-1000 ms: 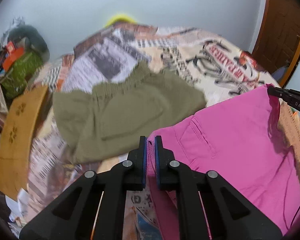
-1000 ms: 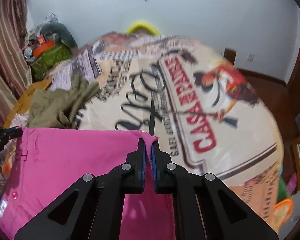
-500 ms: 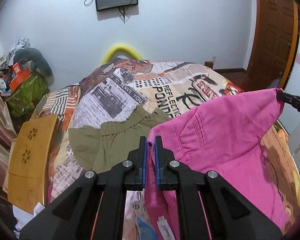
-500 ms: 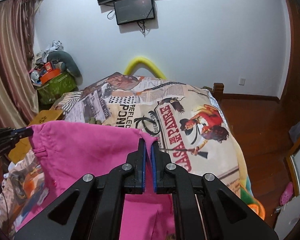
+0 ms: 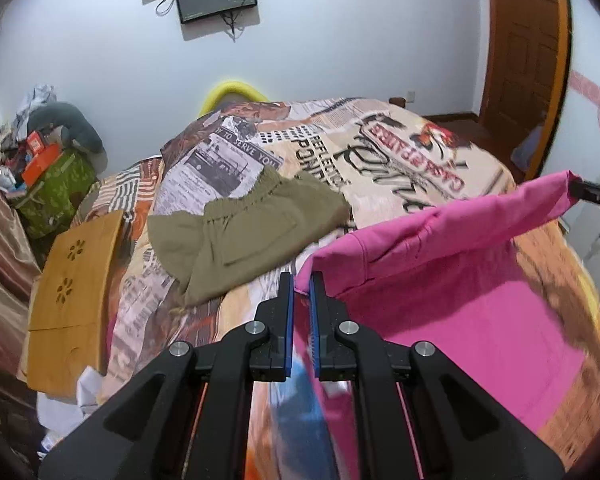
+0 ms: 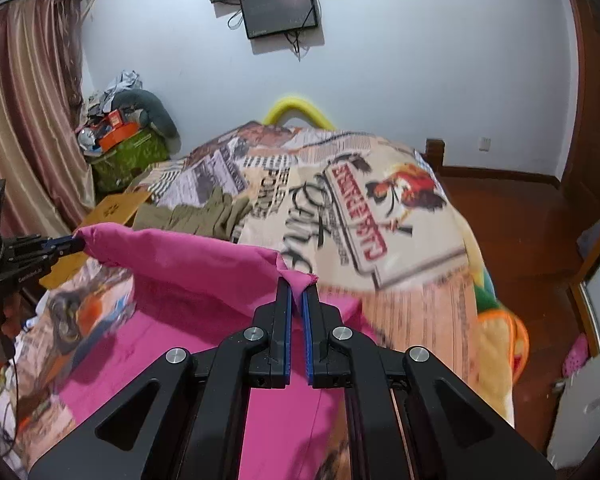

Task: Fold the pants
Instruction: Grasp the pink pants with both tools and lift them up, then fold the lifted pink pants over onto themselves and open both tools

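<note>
The pink pants (image 5: 460,288) hang stretched between my two grippers above the bed, the lower part draped over the printed bedspread. My left gripper (image 5: 301,280) is shut on one corner of the pink cloth. The right gripper (image 6: 296,284) is shut on the other corner of the pink pants (image 6: 188,272). In the left wrist view the right gripper's tip (image 5: 594,194) shows at the far right, pinching the cloth. In the right wrist view the left gripper (image 6: 74,243) shows at the far left edge, likewise gripping it.
Olive green shorts (image 5: 252,232) lie crumpled on the bedspread (image 5: 400,152) beyond the pink pants. A wooden lap tray (image 5: 72,292) leans at the bed's left side. Cluttered bags (image 5: 48,188) stand by the curtain. A wooden door (image 5: 524,60) and floor lie to the right.
Both grippers have lifted and pulled back with the pink pants. The cloth now hangs lower and folded along its top edge, and more of the bed and the green shorts shows beyond it.
</note>
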The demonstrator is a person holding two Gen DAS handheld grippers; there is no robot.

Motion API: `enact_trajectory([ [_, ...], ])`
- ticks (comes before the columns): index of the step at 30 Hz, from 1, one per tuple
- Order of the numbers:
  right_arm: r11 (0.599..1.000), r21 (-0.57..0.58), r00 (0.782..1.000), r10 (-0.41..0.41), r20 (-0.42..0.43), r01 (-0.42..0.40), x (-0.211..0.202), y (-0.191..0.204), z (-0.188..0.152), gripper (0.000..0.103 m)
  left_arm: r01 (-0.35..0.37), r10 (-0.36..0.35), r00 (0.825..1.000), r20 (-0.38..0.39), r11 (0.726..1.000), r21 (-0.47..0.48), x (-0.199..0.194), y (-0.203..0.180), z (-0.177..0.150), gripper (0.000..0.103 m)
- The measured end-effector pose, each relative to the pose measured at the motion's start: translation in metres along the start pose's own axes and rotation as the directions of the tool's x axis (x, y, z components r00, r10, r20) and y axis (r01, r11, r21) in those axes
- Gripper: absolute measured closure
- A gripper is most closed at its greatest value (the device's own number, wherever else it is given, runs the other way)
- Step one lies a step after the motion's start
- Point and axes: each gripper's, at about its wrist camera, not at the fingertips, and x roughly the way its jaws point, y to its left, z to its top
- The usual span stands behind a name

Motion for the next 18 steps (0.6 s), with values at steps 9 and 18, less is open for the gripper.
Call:
enact_trajectory([
  [9,1.000,0.007,0.999,-0.014,-0.049,0.014,-0.023,0.008,-0.048,0.099,-0.012,0.013,1.000,-0.022,0.997,0.074,-0.024,-0.028,-0.064,0.096],
  [18,1.000,-0.008,0.994,-0.020,-0.112,0.020,-0.036,0.016,-0.093,0.099,0.027,-0.023,0.994,-0.104,0.999,0.030,-0.020,-0.037,-0.103,0.096],
])
